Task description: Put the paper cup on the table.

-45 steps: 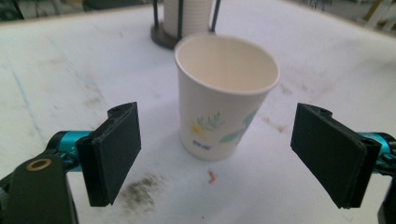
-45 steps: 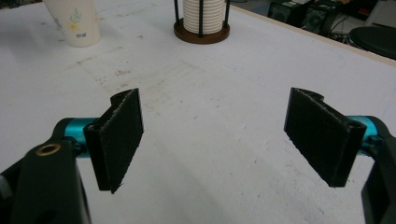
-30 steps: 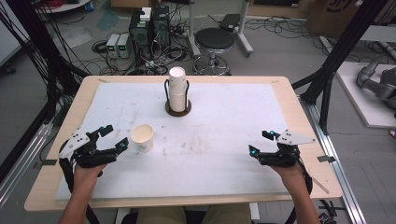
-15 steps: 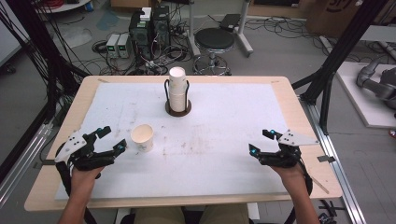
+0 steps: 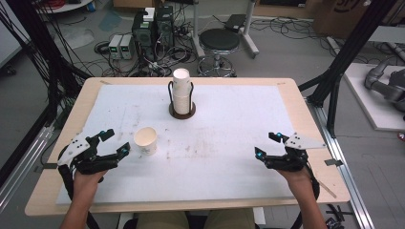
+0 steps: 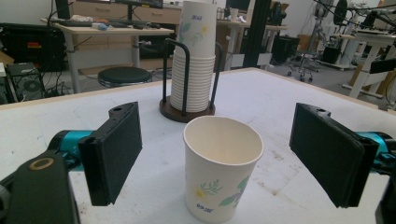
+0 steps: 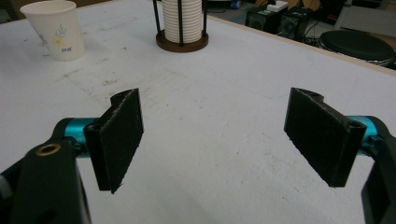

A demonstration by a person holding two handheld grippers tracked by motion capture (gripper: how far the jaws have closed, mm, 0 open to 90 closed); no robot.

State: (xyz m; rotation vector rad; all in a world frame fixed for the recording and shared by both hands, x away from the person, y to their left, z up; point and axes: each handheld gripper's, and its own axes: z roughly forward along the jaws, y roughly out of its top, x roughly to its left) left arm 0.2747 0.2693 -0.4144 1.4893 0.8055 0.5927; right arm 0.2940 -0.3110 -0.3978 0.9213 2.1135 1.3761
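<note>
- My left gripper [image 5: 114,141] sits low near the table's left edge, jaws spread wide, hand gripping from behind.
- My right gripper [image 5: 267,145] sits low near the right edge, jaws spread wide, nothing between them.

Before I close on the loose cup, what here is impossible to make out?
- Loose paper cup: its base is cut off by the bottom edge of the left gripper view.
- Cup stack in its holder: the top runs off the upper edge there; the count is unreadable.
- Print under the cup's flower: too small.
</note>
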